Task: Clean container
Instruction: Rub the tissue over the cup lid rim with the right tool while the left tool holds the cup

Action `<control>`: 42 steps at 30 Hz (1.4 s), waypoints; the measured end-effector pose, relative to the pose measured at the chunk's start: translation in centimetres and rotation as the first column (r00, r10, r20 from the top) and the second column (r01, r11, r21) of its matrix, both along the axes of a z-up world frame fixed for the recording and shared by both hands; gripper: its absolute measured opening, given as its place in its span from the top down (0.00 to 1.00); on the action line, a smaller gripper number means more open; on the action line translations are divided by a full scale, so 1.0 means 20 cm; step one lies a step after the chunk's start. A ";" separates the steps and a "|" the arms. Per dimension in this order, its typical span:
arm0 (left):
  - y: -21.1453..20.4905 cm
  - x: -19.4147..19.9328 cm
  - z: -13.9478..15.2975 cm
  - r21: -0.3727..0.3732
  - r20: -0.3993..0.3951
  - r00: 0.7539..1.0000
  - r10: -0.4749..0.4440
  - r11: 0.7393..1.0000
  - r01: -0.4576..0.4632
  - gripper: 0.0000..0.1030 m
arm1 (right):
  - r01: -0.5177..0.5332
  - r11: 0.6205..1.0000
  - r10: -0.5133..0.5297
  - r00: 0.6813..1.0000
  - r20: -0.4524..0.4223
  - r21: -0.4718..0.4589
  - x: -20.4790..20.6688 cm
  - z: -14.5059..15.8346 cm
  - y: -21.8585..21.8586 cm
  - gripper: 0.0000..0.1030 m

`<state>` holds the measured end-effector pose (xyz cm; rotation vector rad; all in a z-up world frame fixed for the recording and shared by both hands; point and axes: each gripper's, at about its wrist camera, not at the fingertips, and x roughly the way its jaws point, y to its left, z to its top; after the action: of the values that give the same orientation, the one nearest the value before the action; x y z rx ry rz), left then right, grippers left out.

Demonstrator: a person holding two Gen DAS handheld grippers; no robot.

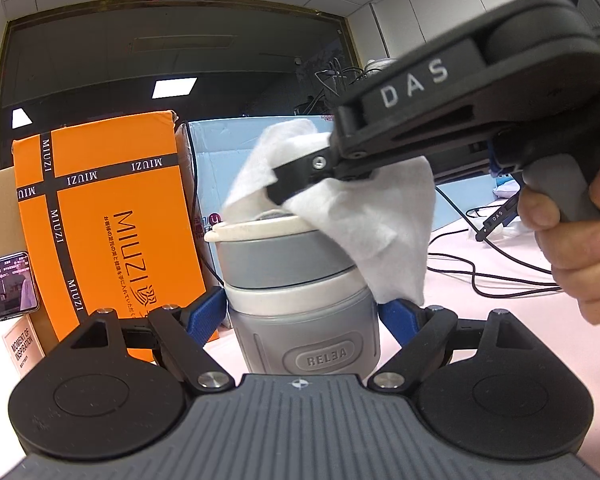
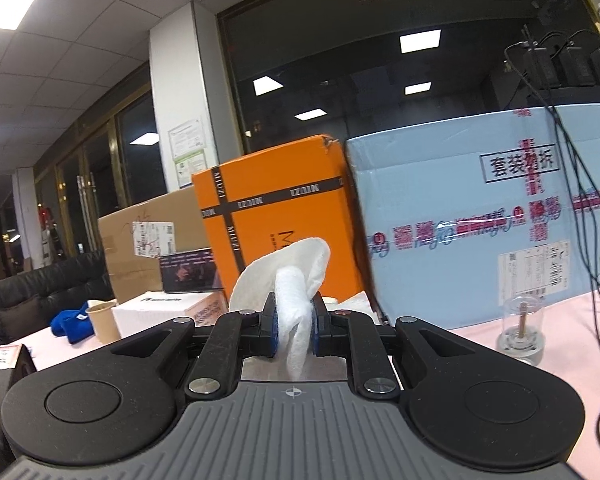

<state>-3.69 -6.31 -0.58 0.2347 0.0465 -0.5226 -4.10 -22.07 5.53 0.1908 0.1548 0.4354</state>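
Observation:
A grey container (image 1: pixel 300 264) marked RELEA, with a cream rim and a paler band, stands upright on the pink table. My left gripper (image 1: pixel 304 314) is shut on its body, blue fingers (image 1: pixel 206 314) pressing on both sides. My right gripper (image 1: pixel 284 188) comes in from the upper right, held by a hand (image 1: pixel 580 248), and is shut on a white cloth (image 1: pixel 372 220). The cloth drapes over the container's top right rim. In the right wrist view the right gripper (image 2: pixel 294 320) pinches the folded cloth (image 2: pixel 296 280); the container itself is not clear there.
An orange MIUZI box (image 1: pixel 108 224) and a light blue box (image 2: pixel 480 216) stand just behind the container. A phone (image 1: pixel 6 286) leans at the left. Black cables (image 1: pixel 480 272) trail across the table on the right. A small glass jar (image 2: pixel 520 328), a paper cup (image 2: pixel 102 320) and a blue cloth (image 2: pixel 70 322) sit further off.

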 end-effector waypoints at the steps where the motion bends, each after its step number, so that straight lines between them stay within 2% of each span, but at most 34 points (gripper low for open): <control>1: 0.00 0.00 0.00 0.000 0.000 1.000 0.000 1.000 0.000 0.21 | 0.011 1.000 -0.011 1.000 0.002 -0.006 0.00 0.00 -0.01 0.87; 5: 0.00 0.01 0.00 0.001 0.000 1.000 0.000 1.000 0.000 0.21 | 0.043 0.998 -0.043 0.999 0.017 -0.048 -0.04 -0.01 -0.04 0.86; 10: 0.00 0.02 0.00 0.002 0.001 1.000 0.000 1.000 0.000 0.21 | 0.039 0.998 -0.038 0.999 0.016 -0.045 -0.10 -0.02 -0.06 0.86; 19: 0.00 0.02 0.00 0.000 0.000 1.000 0.003 1.000 -0.003 0.21 | -0.063 0.996 0.064 0.998 0.017 -0.062 -0.16 -0.02 0.03 0.85; 21: 0.00 0.01 0.00 -0.005 -0.005 1.000 0.006 1.000 -0.006 0.21 | -0.056 0.995 0.058 0.998 0.032 -0.079 -0.15 -0.01 0.06 0.85; 25: 0.00 0.01 0.00 -0.009 -0.007 1.000 0.004 1.000 -0.004 0.21 | -0.072 0.996 0.073 0.997 0.026 -0.052 -0.11 0.00 0.07 0.85; 30: 0.00 0.01 0.00 -0.002 -0.002 1.000 0.001 1.000 -0.001 0.21 | -0.046 0.997 0.047 0.999 0.026 -0.068 -0.06 0.00 0.06 0.85; 36: 0.00 0.01 0.00 -0.002 -0.002 1.000 0.000 1.000 0.000 0.21 | 0.032 0.998 -0.031 0.999 0.014 -0.050 -0.01 0.00 -0.02 0.85; 42: 0.00 0.02 0.00 -0.003 -0.007 1.000 -0.002 1.000 0.002 0.21 | 0.070 0.996 -0.070 0.998 0.006 -0.049 -0.04 -0.01 -0.09 0.85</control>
<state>-3.27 -6.33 -0.55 0.2300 0.0523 -0.5250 -4.99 -23.79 5.35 0.1460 0.1540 0.3621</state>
